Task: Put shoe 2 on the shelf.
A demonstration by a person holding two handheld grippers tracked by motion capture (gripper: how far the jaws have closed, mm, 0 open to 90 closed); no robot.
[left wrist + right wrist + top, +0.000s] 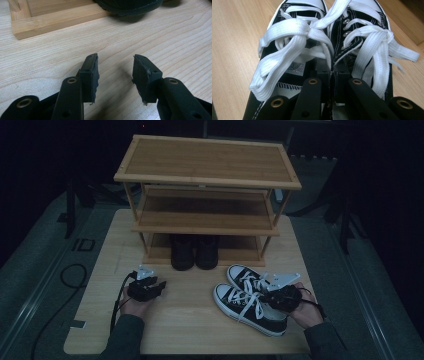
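Black and white sneakers [250, 300] lie as a pair on the right front part of the wooden counter [190, 320], side by side and touching, with the toes pointing away and to the left. The right tongs [281, 297] rest on top of the pair near the heels, and the right hand [305, 310] holds them from behind, with the sleeve coming in from the lower right corner. In the right gripper view the two black jaws are pressed together where the inner edges of the two shoes meet, pinching the sneakers between the white laces [294, 47].

The left tongs [148, 287] lie low on the counter at the left, held by the left hand [134, 306]. Their jaws are spread with only bare wood between them, and the pads [91, 75] point towards the rack.

Behind both hands stands a wooden shoe rack [207, 180] with three shelves. A pair of black boots [194, 251] stands on its lowest shelf, just behind the sneakers and a little to the left. A cable [117, 302] trails from the left tongs along the counter.
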